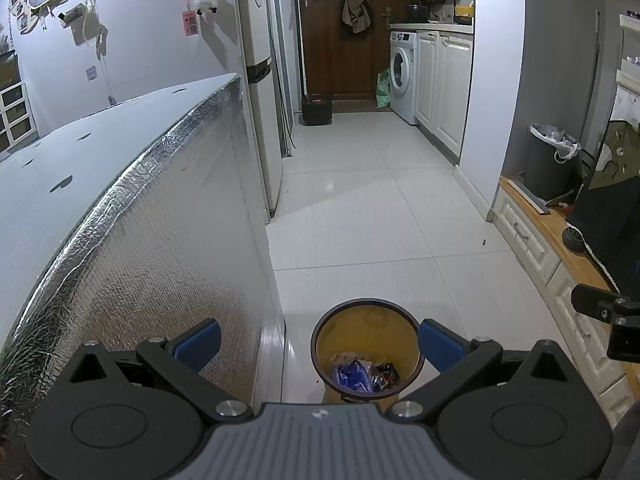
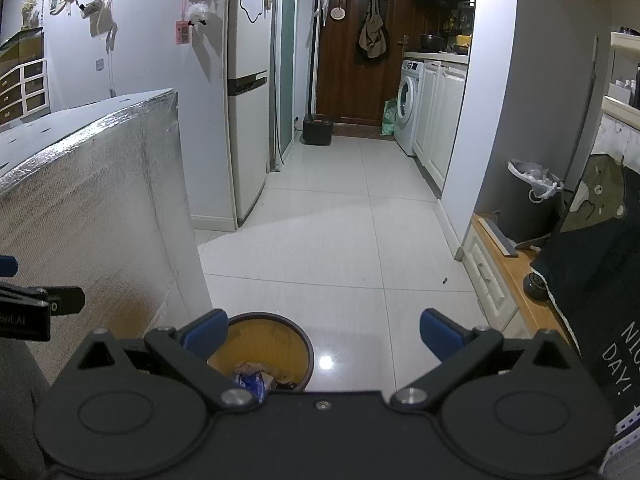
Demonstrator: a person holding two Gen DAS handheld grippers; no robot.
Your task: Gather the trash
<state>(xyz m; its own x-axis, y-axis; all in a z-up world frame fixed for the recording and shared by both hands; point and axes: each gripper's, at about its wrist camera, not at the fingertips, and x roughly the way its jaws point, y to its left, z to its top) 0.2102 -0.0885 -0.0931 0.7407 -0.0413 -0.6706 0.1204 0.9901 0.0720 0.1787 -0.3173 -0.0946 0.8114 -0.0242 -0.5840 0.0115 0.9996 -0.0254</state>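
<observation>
Both jaws released and empty, left gripper (image 1: pixel 320 346) over yellow wastebasket (image 1: pixel 368 320) bottom-centre, wrappers (image 1: pixel 362 374) already inside, right gripper (image 2: pixel 323 338) idle; collection looks near done.

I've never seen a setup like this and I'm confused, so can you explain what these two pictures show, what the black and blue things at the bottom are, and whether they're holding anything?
These are two fisheye views, one from a camera mounted on each of two hand-held grippers that a person carries. Each camera looks forward along its own tool. The black arms with blue pads at the bottom are the jaws. The left gripper and the right gripper both stand wide open and hold nothing. Below them on the white tiled floor stands a small yellow bin with wrappers already inside. The left gripper is almost over it; the right one sits a bit to its right. A foil-wrapped table is on the left, and a kitchen hallway lies ahead.
</observation>
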